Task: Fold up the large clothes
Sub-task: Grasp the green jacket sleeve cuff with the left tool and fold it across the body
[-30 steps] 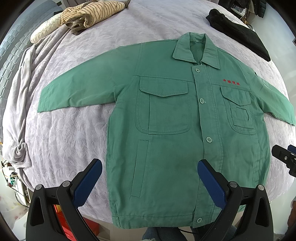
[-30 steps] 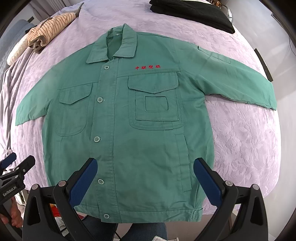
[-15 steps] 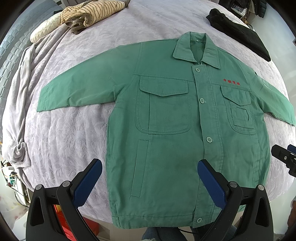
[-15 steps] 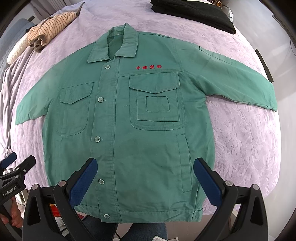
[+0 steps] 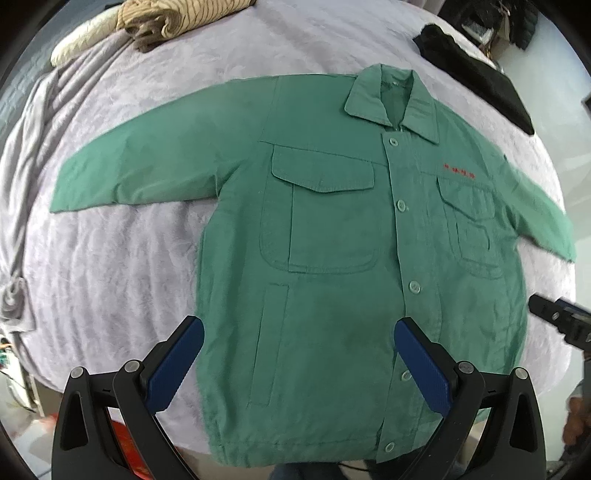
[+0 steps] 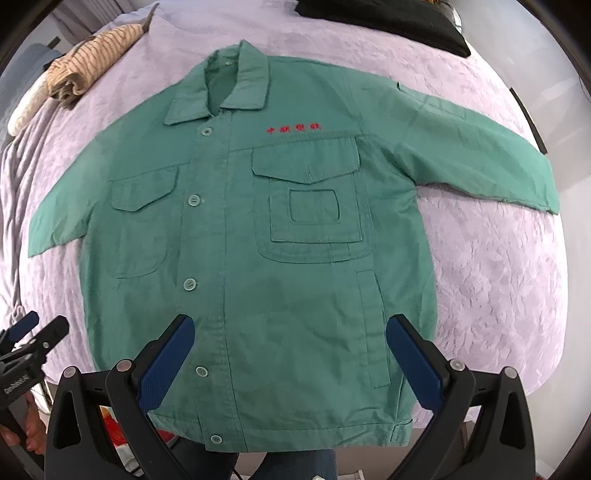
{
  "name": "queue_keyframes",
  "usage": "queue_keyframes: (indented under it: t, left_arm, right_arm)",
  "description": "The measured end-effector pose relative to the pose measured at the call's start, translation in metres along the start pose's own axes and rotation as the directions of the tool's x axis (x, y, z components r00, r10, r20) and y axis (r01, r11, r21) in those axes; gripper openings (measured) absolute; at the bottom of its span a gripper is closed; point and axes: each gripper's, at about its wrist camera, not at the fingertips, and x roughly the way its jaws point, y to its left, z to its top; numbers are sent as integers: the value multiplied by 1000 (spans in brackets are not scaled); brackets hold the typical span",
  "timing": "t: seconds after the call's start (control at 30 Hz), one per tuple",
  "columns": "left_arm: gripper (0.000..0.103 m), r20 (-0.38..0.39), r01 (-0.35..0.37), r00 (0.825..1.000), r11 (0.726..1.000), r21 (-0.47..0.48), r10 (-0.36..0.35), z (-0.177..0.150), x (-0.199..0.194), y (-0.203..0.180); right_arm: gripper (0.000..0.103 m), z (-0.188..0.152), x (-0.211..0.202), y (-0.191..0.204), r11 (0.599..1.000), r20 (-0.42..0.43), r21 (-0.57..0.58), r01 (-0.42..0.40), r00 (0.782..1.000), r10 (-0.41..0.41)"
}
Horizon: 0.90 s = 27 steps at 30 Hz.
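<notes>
A green buttoned work jacket (image 5: pixel 332 240) (image 6: pixel 280 258) lies flat and face up on a lilac bedspread, collar at the far side, both sleeves spread out sideways, red lettering on one chest. My left gripper (image 5: pixel 299 332) hovers open above the lower left half of the jacket, nothing between its blue pads. Over the lower right half, my right gripper (image 6: pixel 290 330) is open and holds nothing. Each gripper shows at the edge of the other's view.
The lilac bedspread (image 5: pixel 122 266) (image 6: pixel 498 277) covers the bed. A striped beige garment (image 5: pixel 177 18) (image 6: pixel 92 55) sits folded at the far left, a black garment (image 5: pixel 476 74) (image 6: pixel 388 18) at the far right. A grey blanket (image 5: pixel 26 155) is bunched along the left edge.
Both grippers have shifted slightly forward over the jacket, which looks a little closer. The jacket itself has not moved.
</notes>
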Motion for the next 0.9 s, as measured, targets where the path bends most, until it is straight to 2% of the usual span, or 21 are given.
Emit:
queue_keyframes:
  t: [0.17,0.23,0.3,0.37,0.5,0.63,0.77,0.9]
  left_arm:
    - [103,35,86,996,992,-96,-83,10,16,31]
    - [103,82,150,987,980,-128,-140,17,24,48]
    - [103,118,174,981,973,-154,-156,25,35,69]
    - [103,164,175,976,966,-192,-144,36,46,98]
    - [103,227,154,970,937,-315,-83,63,71,172]
    - [103,283,139,959,879,-455,-5,90,97,258]
    - [103,304,178,953,816,-550,-3,110,125,325]
    - [103,331,183,943,780,-598,33,123,142,361]
  right_arm:
    - [103,1,18,14,998,-13,-15,-59,998,59]
    - [103,2,26,24,995,-20,-24,-102,995,101]
    - [103,3,36,38,987,-40,-30,-155,987,154]
    - [103,4,48,54,979,-55,-39,-199,979,197]
    - [103,4,67,87,972,-52,-98,-215,976,210]
    - [103,4,86,120,958,-47,-159,-238,971,233]
    - [103,8,101,144,946,-51,-190,-263,965,258]
    - [103,11,114,160,942,-52,-206,-265,964,260]
